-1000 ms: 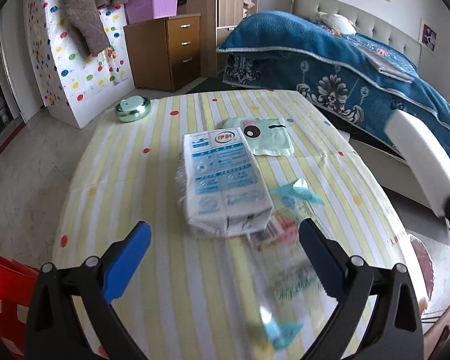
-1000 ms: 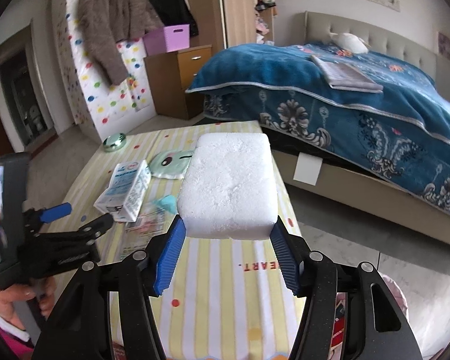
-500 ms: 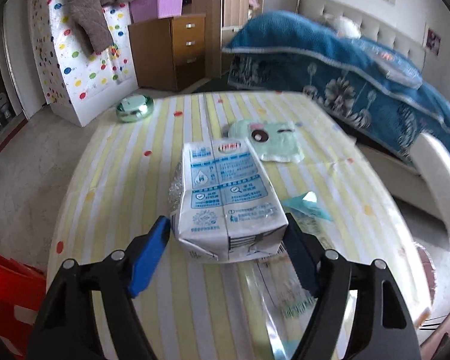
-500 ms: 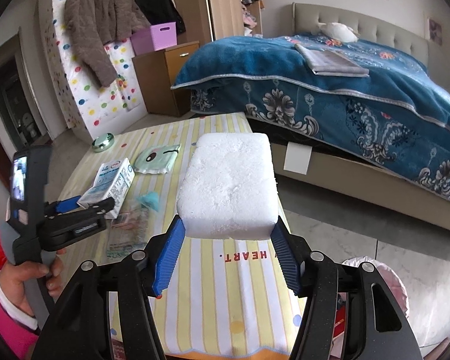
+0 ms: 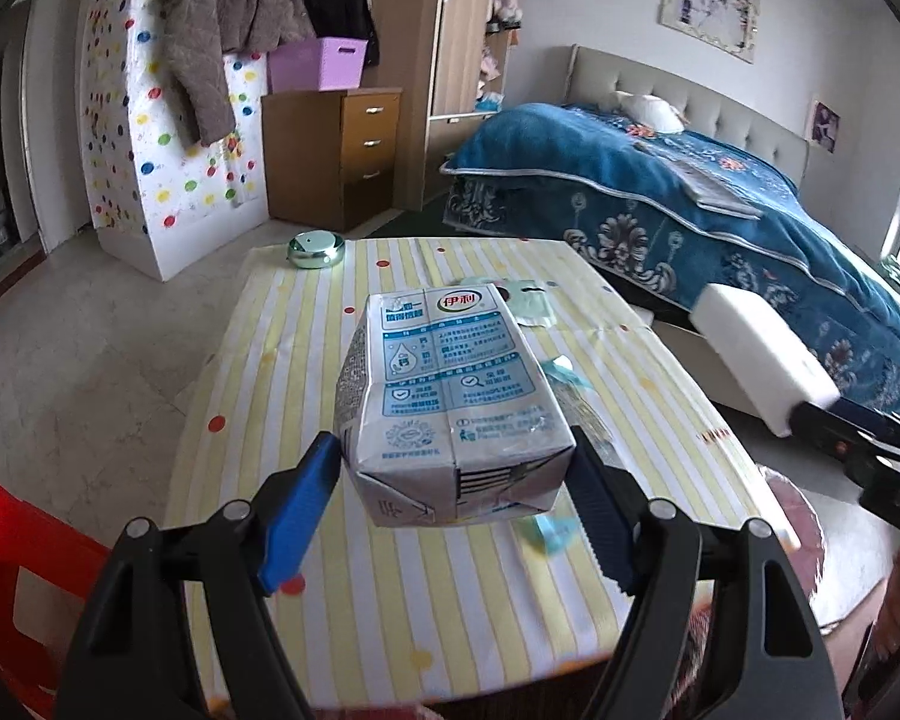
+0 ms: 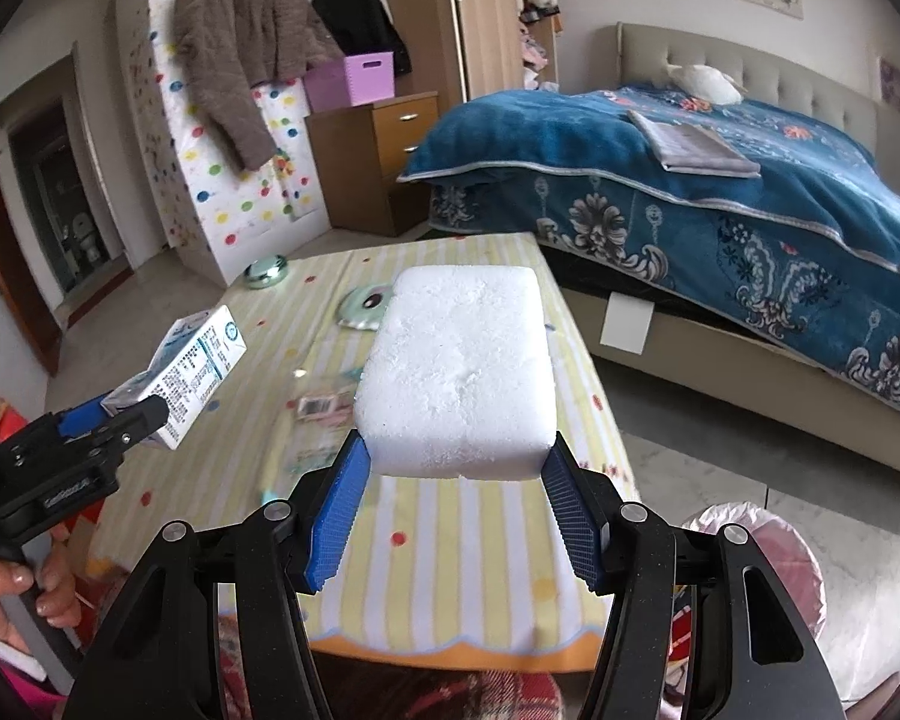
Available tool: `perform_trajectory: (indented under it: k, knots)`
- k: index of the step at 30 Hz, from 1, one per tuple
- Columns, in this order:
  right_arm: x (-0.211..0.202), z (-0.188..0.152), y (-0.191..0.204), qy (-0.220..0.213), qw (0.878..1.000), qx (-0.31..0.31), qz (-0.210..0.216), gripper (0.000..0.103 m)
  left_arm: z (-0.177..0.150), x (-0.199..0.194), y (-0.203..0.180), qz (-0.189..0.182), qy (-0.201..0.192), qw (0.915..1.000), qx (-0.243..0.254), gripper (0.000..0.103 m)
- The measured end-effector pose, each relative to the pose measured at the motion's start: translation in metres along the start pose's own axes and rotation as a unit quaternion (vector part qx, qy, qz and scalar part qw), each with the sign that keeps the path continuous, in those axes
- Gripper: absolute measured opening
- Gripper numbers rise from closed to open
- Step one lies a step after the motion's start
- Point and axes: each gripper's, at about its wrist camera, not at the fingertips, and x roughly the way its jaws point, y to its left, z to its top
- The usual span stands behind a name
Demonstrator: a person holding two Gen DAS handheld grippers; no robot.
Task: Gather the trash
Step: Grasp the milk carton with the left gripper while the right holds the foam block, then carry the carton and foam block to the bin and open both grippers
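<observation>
My left gripper [image 5: 450, 480] is shut on a blue-and-white milk carton [image 5: 444, 396] and holds it above the striped table [image 5: 342, 612]. The carton also shows in the right wrist view [image 6: 195, 369], lifted at the left. My right gripper [image 6: 456, 474] is shut on a white foam block [image 6: 459, 366], held above the table's right side; the block also shows in the left wrist view [image 5: 762, 360]. Plastic wrappers [image 6: 321, 411] and a teal scrap [image 5: 561, 369] lie on the table.
A pale green face-print pouch [image 6: 366, 306] and a round green tin [image 5: 316, 249] lie at the table's far end. A bin with a pink bag [image 6: 750, 546] stands on the floor at the right. A red chair [image 5: 6, 570] is at the left, a bed [image 6: 720, 180] at the right.
My left gripper moved forward, closed on the milk carton and lifted it off the table. My right gripper kept hold of the foam block and drew back slightly.
</observation>
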Motion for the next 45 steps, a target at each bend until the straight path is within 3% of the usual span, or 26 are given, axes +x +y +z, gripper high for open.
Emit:
perform_trajectory:
  k: [10, 23, 34, 45]
  knots:
    - [-0.028, -0.023, 0.004, -0.004, 1.0, 0.004, -0.006, 0.059, -0.021, -0.029, -0.043, -0.037, -0.016, 0.9977, 0.054, 0.073]
    - [-0.08, -0.058, -0.06, -0.026, 0.996, 0.069, -0.059, 0.059, -0.021, -0.046, -0.13, -0.107, -0.021, 0.9862, 0.125, 0.073]
    - [-0.113, -0.085, -0.131, -0.033, 0.984, 0.121, -0.129, 0.059, -0.026, -0.018, -0.228, -0.177, -0.003, 0.9651, 0.193, 0.073]
    - [-0.103, -0.11, -0.207, 0.014, 0.97, 0.174, -0.168, 0.059, -0.041, 0.029, -0.308, -0.24, 0.046, 0.9411, 0.233, 0.073]
